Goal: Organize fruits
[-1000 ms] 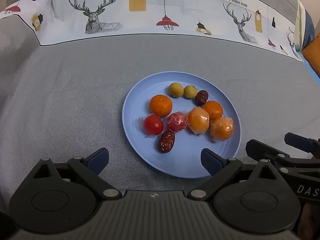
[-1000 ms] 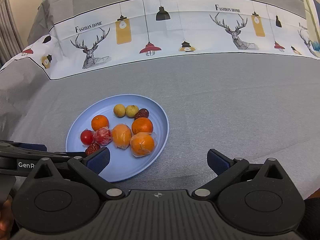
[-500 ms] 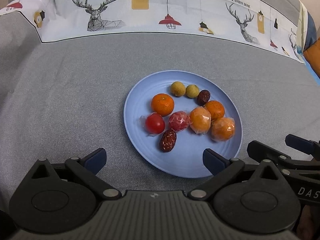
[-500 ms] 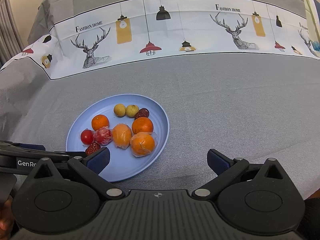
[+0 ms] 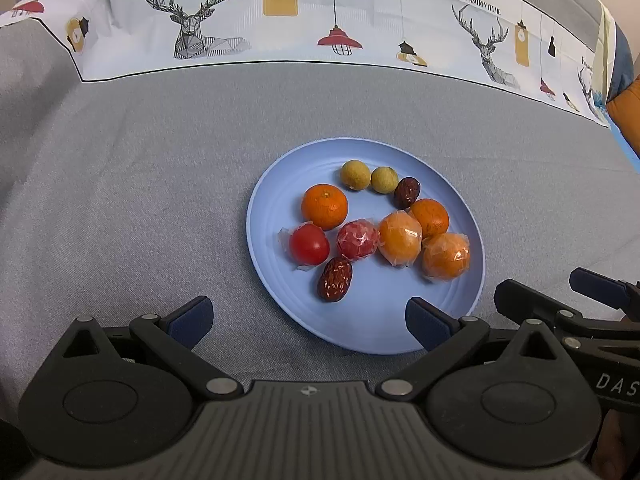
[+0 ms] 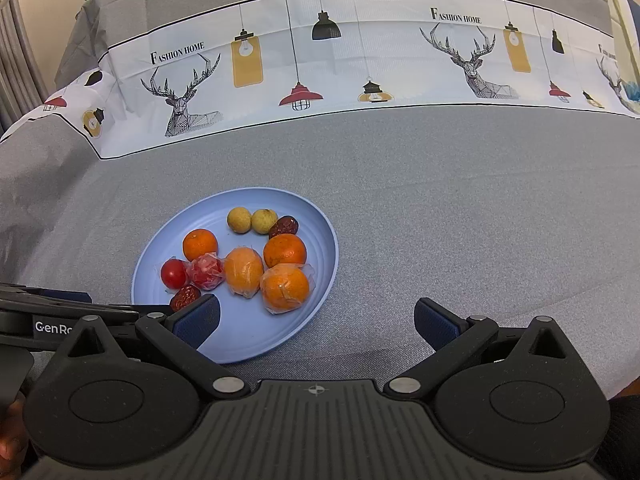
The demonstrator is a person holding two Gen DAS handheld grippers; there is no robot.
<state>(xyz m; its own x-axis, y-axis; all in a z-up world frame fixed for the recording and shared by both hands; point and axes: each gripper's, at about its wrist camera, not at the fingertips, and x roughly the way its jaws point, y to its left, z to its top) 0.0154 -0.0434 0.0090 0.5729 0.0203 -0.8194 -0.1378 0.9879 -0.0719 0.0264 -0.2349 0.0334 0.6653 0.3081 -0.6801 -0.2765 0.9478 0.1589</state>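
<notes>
Two grippers: both sit at the near edge of the tabletop, side by side, each empty.
Left gripper (image 5: 308,318): fingers (image 5: 190,318) spread wide apart, holding nothing; one blue pad lies over bare cloth, the other over the near rim of the plate.
Right gripper (image 6: 316,320): fingers (image 6: 198,320) also spread wide apart, holding nothing; its left pad overlaps the near left part of the plate, its right pad is over bare cloth.
Plate (image 5: 376,332): round, light blue, flat on the grey tablecloth (image 5: 140,184), just beyond the fingers; all the fruit lies in it.
Near fruit: a wrinkled red date (image 5: 335,279) lies closest, touching the wrapped tomato.
Middle row, left to right: a red tomato (image 5: 309,244) in clear wrap, a wrapped pinkish-red fruit (image 5: 357,239), a wrapped orange (image 5: 400,237), and a second wrapped orange (image 5: 446,255); neighbours touch or nearly touch.
Behind that row: an unwrapped mandarin (image 5: 324,206) on the left, another unwrapped mandarin (image 5: 430,217) on the right.
Far fruit: two small yellow-green round fruits (image 5: 355,175) side by side, with a second dark date (image 5: 406,193) just to their right.
Far edge: a white printed band (image 6: 320,64) with deer, lamps and the words "Fashion Home" runs across the cloth.
</notes>
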